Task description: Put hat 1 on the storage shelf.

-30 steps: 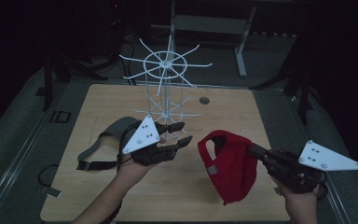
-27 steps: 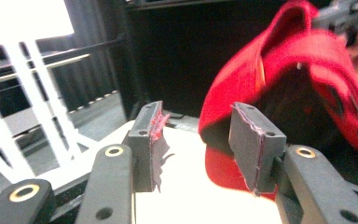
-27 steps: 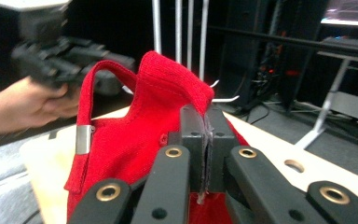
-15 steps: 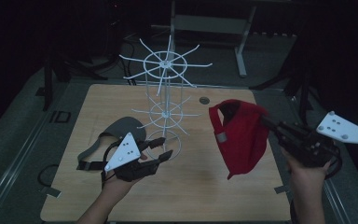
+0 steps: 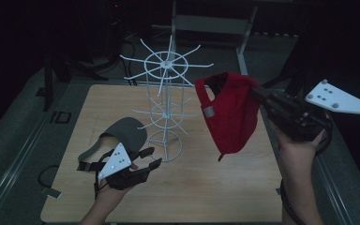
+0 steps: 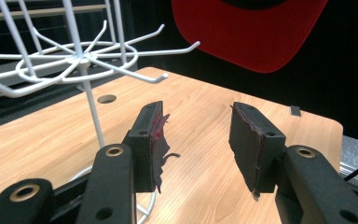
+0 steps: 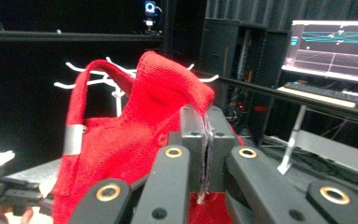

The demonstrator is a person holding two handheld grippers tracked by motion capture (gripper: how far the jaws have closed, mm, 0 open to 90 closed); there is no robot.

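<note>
A: Which object does the right gripper [image 5: 255,93] carry?

B: A red cap [image 5: 229,112]. In the high view it hangs in the air, clear of the wooden table [image 5: 215,187], just to the right of the upper ring of the white wire rack [image 5: 166,108]. The right gripper view shows both jaws pressed together on a fold of the cap's fabric [image 7: 168,107], with the strap and its grey buckle [image 7: 73,138] at the left.

A: How does the cap hang?

B: Crown toward the gripper, rear strap toward the rack, brim pointing downward. The left gripper view shows the underside of that brim [image 6: 247,32] above the far part of the table.

A: And the left gripper [image 5: 151,158]?

B: It sits low over the near left part of the table, jaws spread apart with nothing between them, pointing toward the foot of the rack. Its pads [image 6: 156,140] are frayed and carry reddish traces.

A: What else lies on the table?

B: A grey cap [image 5: 124,133], just behind the left gripper and left of the rack's base ring
</note>
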